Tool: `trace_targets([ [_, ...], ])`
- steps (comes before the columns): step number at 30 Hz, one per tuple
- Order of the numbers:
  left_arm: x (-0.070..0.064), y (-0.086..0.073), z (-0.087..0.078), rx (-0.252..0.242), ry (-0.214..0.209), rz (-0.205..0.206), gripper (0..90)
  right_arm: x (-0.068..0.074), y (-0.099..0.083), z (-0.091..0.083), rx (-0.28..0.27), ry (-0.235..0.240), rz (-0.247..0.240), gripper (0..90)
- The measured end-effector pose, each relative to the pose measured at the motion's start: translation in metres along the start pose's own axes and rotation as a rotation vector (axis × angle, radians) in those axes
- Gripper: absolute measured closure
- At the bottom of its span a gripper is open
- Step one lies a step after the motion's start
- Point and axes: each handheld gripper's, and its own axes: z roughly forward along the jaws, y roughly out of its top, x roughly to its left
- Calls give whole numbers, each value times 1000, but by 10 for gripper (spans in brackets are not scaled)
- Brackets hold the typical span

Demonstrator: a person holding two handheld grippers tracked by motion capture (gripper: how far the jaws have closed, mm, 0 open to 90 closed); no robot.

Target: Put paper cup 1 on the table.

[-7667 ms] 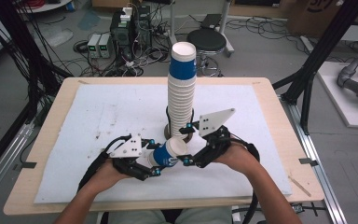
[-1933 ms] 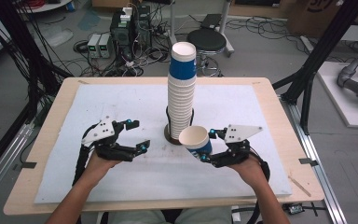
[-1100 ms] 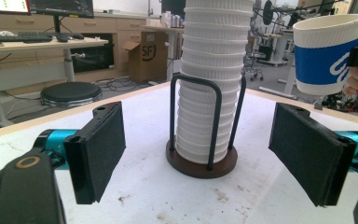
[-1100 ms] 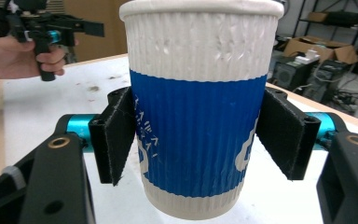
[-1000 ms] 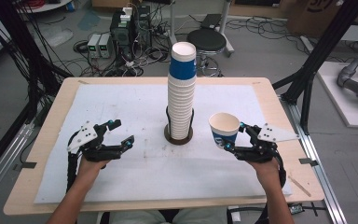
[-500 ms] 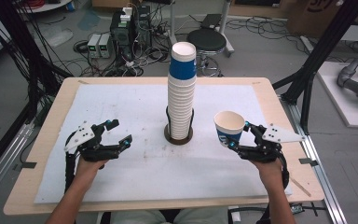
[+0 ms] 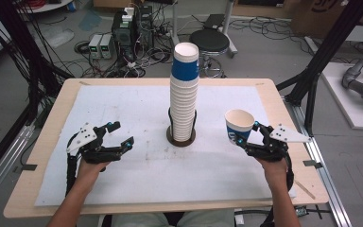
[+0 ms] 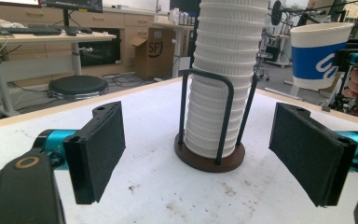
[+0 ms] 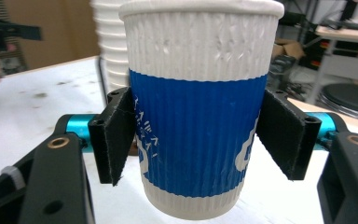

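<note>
Comparing with the frame half a second earlier, little change is seen: the paper cup (image 7: 239, 125) is held by the right gripper (image 7: 248, 137) at nearly the same spot right of the cup stack (image 7: 184, 90), while the left gripper (image 7: 117, 135) has been kept over the white table cover (image 7: 123, 104) on the left, jaws wide apart and empty. Against the frame a second earlier, both grippers are found slightly farther from the stack.

From the high view, the cup is seen upright, lifted clear of the table and well apart from the stack. In the right gripper view, the grip is made plain: the black pads (image 9: 116, 135) are pressed against the cup's blue band on both sides. In the left gripper view, the dark wire holder (image 8: 209, 140) and its round base are shown around the foot of the stack.

The cup is ribbed and white, with a rolled rim, a blue middle band and white lettering.
</note>
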Motion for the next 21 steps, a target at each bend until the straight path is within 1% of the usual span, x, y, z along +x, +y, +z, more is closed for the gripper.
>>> trace_targets([
  [1,0,0,1,1,0,-1,180,-3,-2,1,1,-6,17,316],
  [3,0,-1,1,7,-3,2,180,-7,-6,2,8,-24,23,316],
  [5,0,-1,2,10,-1,4,180,-14,-11,5,31,-54,46,316],
  [7,-1,-2,2,11,-3,-1,180,-20,-15,9,47,-80,57,315],
  [9,-1,-2,2,14,-3,2,180,-26,-19,13,75,-105,64,315],
  [10,-1,-2,2,15,-2,2,180,-28,-21,15,90,-114,81,315],
  [14,-1,-3,4,19,-5,1,180,-37,-28,28,149,-154,97,315],
  [17,-2,-4,5,25,-8,3,180,-42,-33,36,189,-180,100,315],
  [18,-2,-4,5,27,-7,5,180,-43,-35,38,202,-183,111,315],
  [21,-2,-4,5,28,-7,2,180,-48,-39,42,219,-193,124,313],
])
